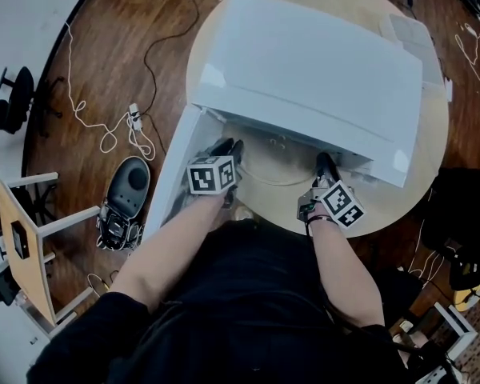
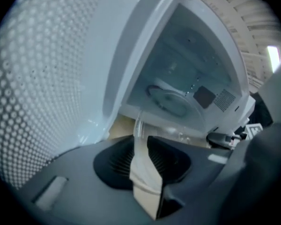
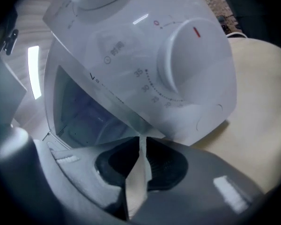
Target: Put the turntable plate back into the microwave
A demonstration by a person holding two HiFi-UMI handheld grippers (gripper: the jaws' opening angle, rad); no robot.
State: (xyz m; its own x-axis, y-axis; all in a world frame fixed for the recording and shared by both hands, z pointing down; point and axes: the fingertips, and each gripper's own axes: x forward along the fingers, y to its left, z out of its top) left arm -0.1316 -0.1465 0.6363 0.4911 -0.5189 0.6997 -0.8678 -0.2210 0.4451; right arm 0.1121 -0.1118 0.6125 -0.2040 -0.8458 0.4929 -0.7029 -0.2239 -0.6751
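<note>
The clear glass turntable plate (image 1: 274,169) lies level at the mouth of the white microwave (image 1: 312,70), partly inside the cavity. My left gripper (image 1: 226,152) is shut on the plate's left rim, and my right gripper (image 1: 323,165) is shut on its right rim. In the left gripper view the glass edge (image 2: 139,123) runs between the dark pads of the left gripper (image 2: 141,142); beyond it the cavity floor shows the roller ring (image 2: 171,100). The right gripper (image 3: 141,150) pinches the thin glass edge (image 3: 142,139) below the control panel's timer knob (image 3: 196,62).
The microwave door (image 1: 176,170) stands open to the left, its dotted mesh (image 2: 37,78) close beside my left gripper. The microwave sits on a round pale table (image 1: 432,134). On the wooden floor lie cables (image 1: 136,126), a grey device (image 1: 128,194) and a wooden chair (image 1: 32,246).
</note>
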